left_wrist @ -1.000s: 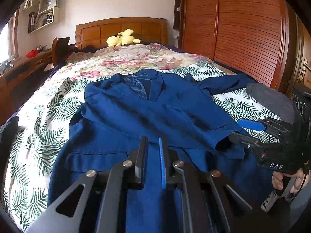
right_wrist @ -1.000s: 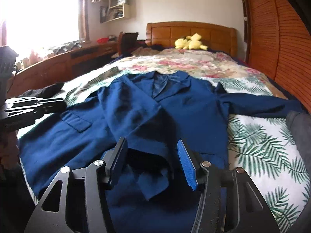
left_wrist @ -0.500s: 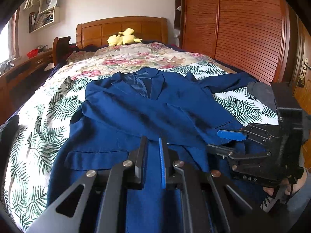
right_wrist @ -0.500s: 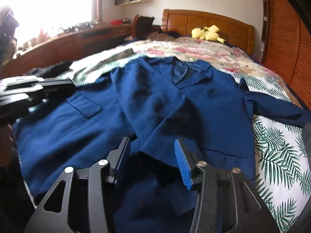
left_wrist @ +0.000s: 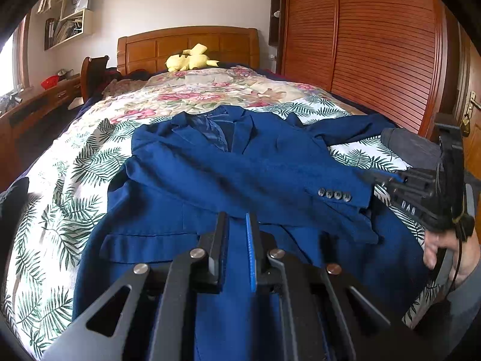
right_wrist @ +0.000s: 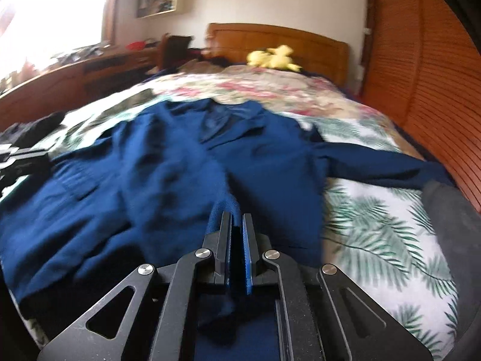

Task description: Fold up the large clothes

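Presently the blue jacket (left_wrist: 240,174) lies face up on the bed (left_wrist: 75,162), collar toward the headboard at twelve o'clock, hem toward the grippers at six; its long axis runs twelve to six. One sleeve (left_wrist: 270,186) is folded across the chest from ten toward four, its buttoned cuff (left_wrist: 335,195) near the right gripper (right_wrist: 237,225). That gripper's jaws have just been closing and now pinch a fold of jacket cloth between them, in the right wrist view. The left gripper (left_wrist: 236,231) stands nearly together over the hem; whether cloth is pinched there cannot be told. The other sleeve (right_wrist: 375,162) trails out toward two o'clock, nearer the right hand (left_wrist: 448,249); judged next to be folded in.
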### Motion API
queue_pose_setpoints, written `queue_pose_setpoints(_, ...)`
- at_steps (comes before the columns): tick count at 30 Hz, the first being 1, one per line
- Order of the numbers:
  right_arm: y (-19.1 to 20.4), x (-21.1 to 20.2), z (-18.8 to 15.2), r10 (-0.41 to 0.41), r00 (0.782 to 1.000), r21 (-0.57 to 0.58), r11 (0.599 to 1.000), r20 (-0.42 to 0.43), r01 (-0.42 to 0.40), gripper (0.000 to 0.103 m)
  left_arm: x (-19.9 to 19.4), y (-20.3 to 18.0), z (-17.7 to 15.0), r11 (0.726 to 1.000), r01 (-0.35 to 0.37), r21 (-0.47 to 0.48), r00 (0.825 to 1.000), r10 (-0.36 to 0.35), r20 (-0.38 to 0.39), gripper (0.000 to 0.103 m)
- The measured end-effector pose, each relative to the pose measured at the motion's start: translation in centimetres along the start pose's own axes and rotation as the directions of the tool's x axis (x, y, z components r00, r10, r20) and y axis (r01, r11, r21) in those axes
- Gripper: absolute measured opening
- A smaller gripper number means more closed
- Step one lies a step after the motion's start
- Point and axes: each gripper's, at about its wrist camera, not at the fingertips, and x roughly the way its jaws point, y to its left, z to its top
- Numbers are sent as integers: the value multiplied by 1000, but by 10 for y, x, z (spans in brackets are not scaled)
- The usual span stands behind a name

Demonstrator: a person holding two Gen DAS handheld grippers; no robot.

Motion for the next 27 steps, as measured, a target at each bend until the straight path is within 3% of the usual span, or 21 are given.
queue_pose_setpoints(4, -21, -4, -1, -68, 998, 43, 997, 8, 68, 4, 1, 0, 0, 1000, 0, 1, 1000, 0, -1, 8)
queue_pose_setpoints(8, -25, -6, -3, -40, 999, 46, 998, 15, 39, 15, 3, -2, -2, 1000, -2, 11, 1000, 2, -8, 8)
queue_pose_setpoints(12, -17, 1, -7, 49, 999, 32, 998, 2, -49, 32, 0, -4, -1, 1000, -7, 20, 1000, 7, 5, 8)
queue_pose_setpoints(14, -13, 11, -10, 96, 995, 33, 995, -31, -95, 33, -1, -4, -1, 1000, -6, 20, 1000, 5, 9, 8)
queue_pose_setpoints(19, -9, 42, -18, 112, 980, 36, 994, -162, -107, 33, -12, -7, 2, 999, -16, 36, 998, 14, 61, 8)
queue_pose_setpoints(27, -8, 51, -23, 118, 971, 47, 993, -210, -110, 35, -34, -23, 20, 994, -22, 109, 988, 5, 156, 8)
